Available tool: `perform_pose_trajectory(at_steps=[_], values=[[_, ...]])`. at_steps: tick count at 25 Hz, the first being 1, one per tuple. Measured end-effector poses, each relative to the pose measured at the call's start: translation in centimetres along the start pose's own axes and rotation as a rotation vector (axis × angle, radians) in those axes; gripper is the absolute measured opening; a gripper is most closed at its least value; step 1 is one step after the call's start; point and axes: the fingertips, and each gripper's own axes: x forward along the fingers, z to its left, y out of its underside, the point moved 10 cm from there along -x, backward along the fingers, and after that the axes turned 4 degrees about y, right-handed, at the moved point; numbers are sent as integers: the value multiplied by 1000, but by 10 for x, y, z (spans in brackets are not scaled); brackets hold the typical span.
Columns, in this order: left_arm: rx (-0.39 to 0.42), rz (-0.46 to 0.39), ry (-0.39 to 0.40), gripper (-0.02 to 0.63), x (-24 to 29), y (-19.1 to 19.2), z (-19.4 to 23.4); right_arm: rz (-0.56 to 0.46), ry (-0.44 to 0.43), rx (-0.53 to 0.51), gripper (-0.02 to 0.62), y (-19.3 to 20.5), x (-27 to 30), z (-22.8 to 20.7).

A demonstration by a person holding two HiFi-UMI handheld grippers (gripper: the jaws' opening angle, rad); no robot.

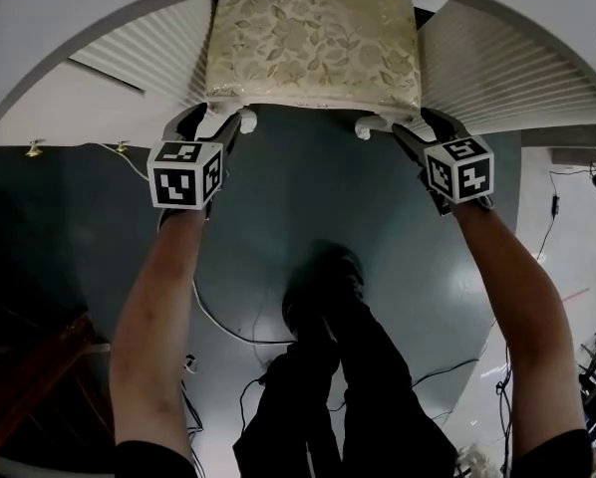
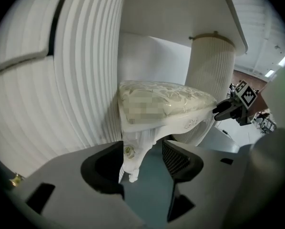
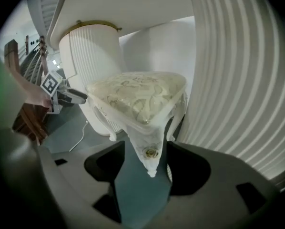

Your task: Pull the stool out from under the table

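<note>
Left gripper [image 1: 218, 122] [image 2: 142, 161] and right gripper [image 1: 408, 127] [image 3: 142, 171] both stand with jaws spread wide. Each straddles 1 of the 2 near legs of the cream floral-upholstered stool with a carved white frame [image 1: 313, 48] [image 2: 166, 104] [image 3: 137, 99]. The near left leg [image 2: 132, 159] sits close against the left gripper's left pad, and the near right leg [image 3: 152, 151] hangs between the right gripper's pads. Neither pair is pressing on its leg.

By my reading, the approach is done and nothing else. The stool sits tucked at the far side, between the white fluted pedestals [image 1: 144, 53] [image 1: 507, 68] and partly beneath the curved white tabletop [image 1: 79, 28]. Closing on both legs and drawing the stool toward the near side are left.

Below lies a smooth dark teal floor [image 1: 308, 197], with thin cables [image 1: 218, 322] trailing across it near the person's dark shoe [image 1: 323, 287]. A brown wooden railing [image 3: 23, 113] shows at the left.
</note>
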Motion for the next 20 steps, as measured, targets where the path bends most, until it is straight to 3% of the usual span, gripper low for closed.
perform_pose_trajectory(at_steps=[5,9,14,20], values=[[-2,46,-30,305,12,5,1,11,-59,85,257,-1,21,-6],[53,15,0,314,38,13,6,-11,-64,73,277,1,35,-7],[54,23,-9,278,33,11,7,-10,-103,85,268,1,38,-7],[17,41,-12,268,31,15,3,48,-90,100,265,-2,42,-12]])
